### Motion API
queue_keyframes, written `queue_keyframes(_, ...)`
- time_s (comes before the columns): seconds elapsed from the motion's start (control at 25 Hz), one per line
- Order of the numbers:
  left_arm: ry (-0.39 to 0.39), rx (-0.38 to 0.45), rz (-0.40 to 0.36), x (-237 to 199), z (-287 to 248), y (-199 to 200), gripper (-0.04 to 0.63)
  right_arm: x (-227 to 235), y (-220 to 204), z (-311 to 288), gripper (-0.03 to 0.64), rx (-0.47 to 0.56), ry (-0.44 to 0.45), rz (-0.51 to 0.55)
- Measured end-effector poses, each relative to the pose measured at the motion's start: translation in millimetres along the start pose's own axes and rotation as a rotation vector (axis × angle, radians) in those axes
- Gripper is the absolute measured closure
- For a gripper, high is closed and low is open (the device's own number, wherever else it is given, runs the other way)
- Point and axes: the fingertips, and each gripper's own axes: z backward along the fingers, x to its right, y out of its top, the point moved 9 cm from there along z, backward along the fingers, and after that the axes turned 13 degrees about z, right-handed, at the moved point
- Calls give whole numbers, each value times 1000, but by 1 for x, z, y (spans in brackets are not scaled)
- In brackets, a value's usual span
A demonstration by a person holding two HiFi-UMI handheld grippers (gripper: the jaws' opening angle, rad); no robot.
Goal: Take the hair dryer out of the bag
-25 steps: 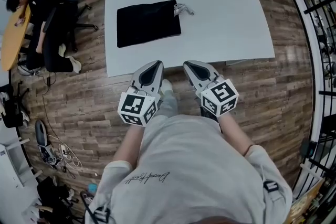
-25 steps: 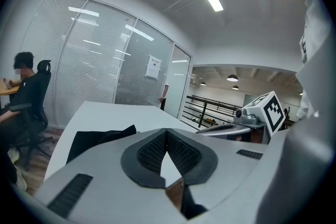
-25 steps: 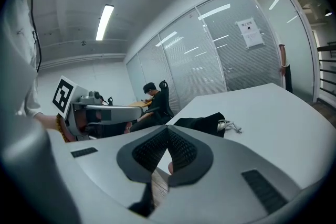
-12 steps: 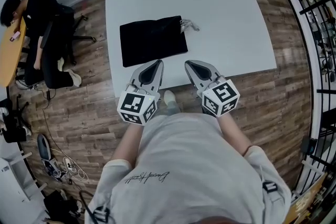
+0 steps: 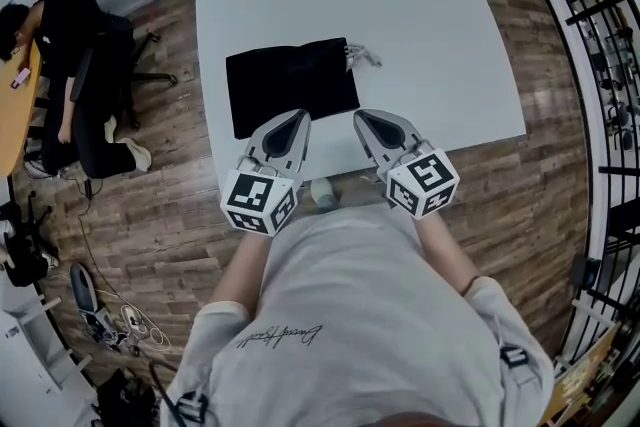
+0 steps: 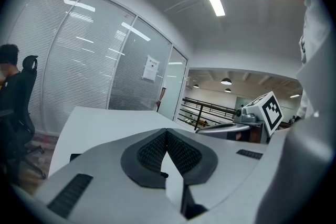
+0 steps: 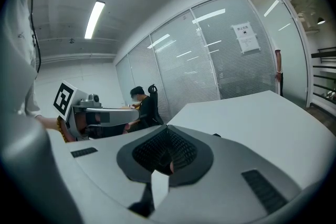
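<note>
Hair dryer unseen, presumably inside the flat black fabric drawstring bag (image 5: 291, 85) on the white table (image 5: 430, 25). Left gripper (image 5: 296, 122) and right gripper (image 5: 364, 121) both closed, empty, just short of bag: approach posture, nothing grasped yet.

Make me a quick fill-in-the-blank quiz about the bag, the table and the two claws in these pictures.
The bag on the table is ___ in colour.
In the head view its drawstring lies at its ___ end.
The left claw and right claw are both ___, holding nothing.
Missing words: black; right; shut.
</note>
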Motion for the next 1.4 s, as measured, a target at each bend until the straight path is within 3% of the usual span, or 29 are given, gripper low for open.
queue_keyframes(0.88, 88, -4, 35, 6, -45, 8, 583, 66, 8, -16, 594, -52, 147, 102)
queue_keyframes(1.4, 118, -41, 76, -13, -65, -1, 583, 102, -1, -34, 594, -128, 150, 159)
